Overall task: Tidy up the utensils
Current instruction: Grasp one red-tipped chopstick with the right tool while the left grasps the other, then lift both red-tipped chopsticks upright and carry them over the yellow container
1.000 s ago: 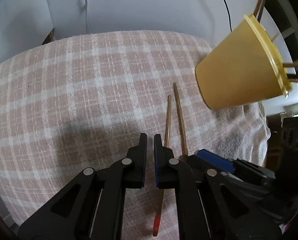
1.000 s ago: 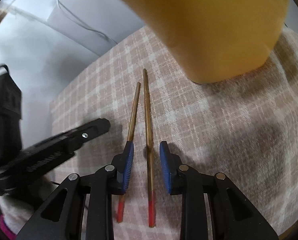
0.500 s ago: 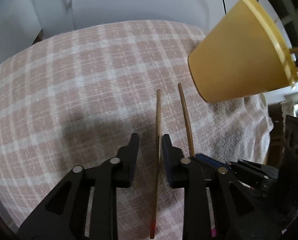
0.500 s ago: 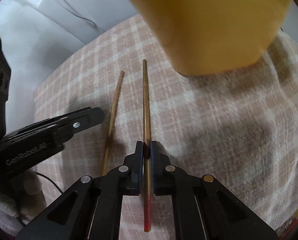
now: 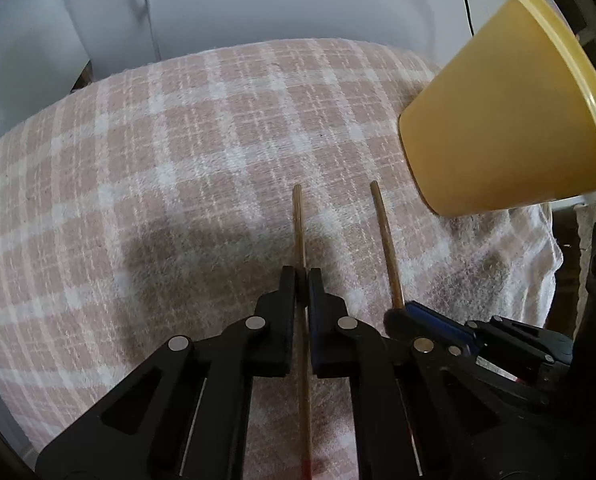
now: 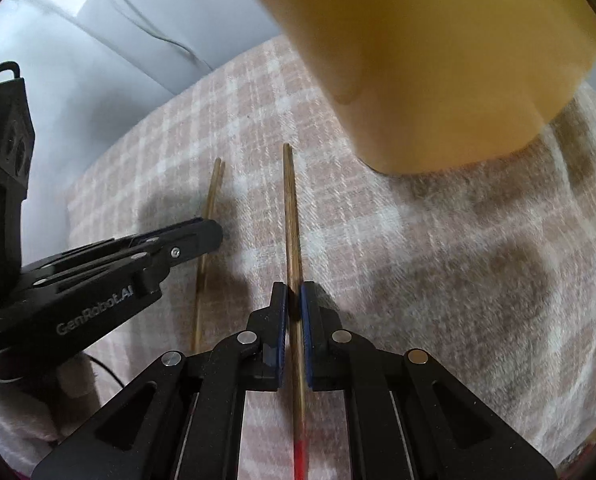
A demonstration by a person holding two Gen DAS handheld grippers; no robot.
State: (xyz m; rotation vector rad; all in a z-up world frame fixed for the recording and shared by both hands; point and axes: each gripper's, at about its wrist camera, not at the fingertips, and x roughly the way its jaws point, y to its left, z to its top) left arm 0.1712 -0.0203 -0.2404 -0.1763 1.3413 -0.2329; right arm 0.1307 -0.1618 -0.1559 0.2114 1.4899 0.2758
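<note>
Left fingers [image 5: 302,280] clamped on left chopstick [image 5: 299,220], right fingers [image 6: 293,300] on right chopstick [image 6: 290,208], both frame centre over cloth [image 5: 138,160]. Cup [image 5: 498,120] upper right. Lift level, tips first into cup.

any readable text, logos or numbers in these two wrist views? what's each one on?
"GenRobot.AI": raised lettering on the black body of the left gripper, seen from the right wrist view.
Nothing else reads: the yellow cup, both chopsticks and the checked cloth carry no text, and the left wrist view shows none.
</note>
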